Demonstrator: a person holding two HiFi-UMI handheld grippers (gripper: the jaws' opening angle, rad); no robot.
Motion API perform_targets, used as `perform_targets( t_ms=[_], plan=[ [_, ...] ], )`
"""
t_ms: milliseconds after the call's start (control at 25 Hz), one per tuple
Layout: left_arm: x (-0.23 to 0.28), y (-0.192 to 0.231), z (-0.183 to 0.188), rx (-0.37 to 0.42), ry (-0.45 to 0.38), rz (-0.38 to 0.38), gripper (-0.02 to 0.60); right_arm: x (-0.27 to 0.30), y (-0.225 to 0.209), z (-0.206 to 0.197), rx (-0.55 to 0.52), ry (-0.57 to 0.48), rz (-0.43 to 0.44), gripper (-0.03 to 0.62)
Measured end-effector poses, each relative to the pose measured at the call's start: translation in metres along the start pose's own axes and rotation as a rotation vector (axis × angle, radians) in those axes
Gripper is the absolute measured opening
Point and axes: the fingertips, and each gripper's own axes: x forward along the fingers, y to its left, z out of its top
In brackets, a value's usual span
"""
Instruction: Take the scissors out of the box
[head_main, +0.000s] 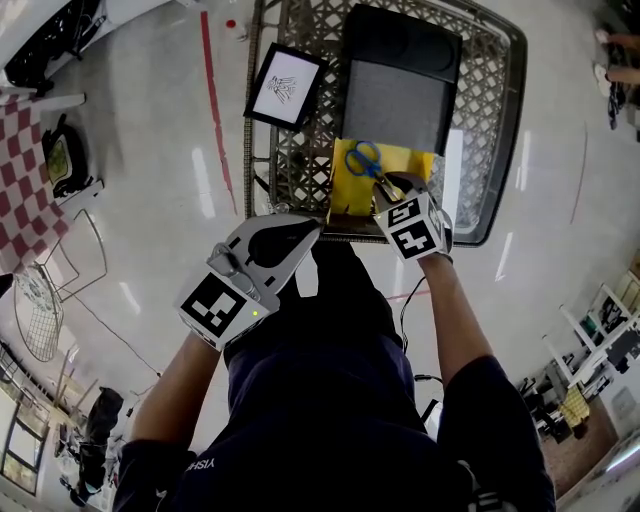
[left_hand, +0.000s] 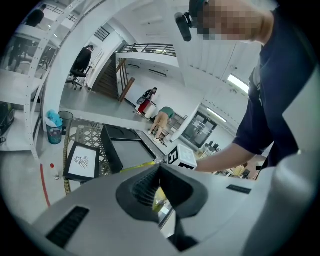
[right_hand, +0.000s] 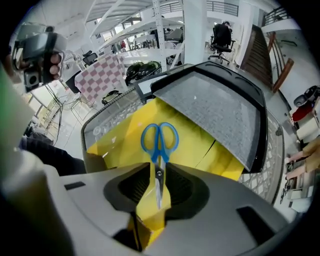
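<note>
Blue-handled scissors (head_main: 366, 158) (right_hand: 159, 142) lie flat on an open yellow box (head_main: 345, 190) (right_hand: 200, 147) at the near edge of a metal lattice basket (head_main: 490, 120). My right gripper (head_main: 392, 190) (right_hand: 159, 171) points steeply down over the box. It is open, and the scissors' blades lie between its jaws with a gap on each side. The handles point away from me. My left gripper (head_main: 312, 230) (left_hand: 160, 166) hangs just in front of the basket's near left corner, shut with nothing in it.
A black case with a grey inner face (head_main: 400, 90) (right_hand: 220, 107) stands behind the yellow box in the basket. A black-framed picture (head_main: 285, 85) (left_hand: 81, 161) leans at the basket's left. On the floor to the left are a red checked cloth (head_main: 25, 190) and a wire basket (head_main: 35, 310).
</note>
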Motion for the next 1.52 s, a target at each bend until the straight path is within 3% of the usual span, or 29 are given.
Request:
perform_targets(
  t_ms=[760,1520],
  plan=[
    [-0.008,0.004,-0.006,-0.007,0.007,0.007,0.025,0.019,-0.003,-0.009,-0.029,0.094,-0.018,0.086],
    [0.002,-0.016,0.004,0.056,0.025,-0.008,0.025,-0.008,-0.002,-0.001,-0.009,-0.013,-0.028,0.078]
  ],
)
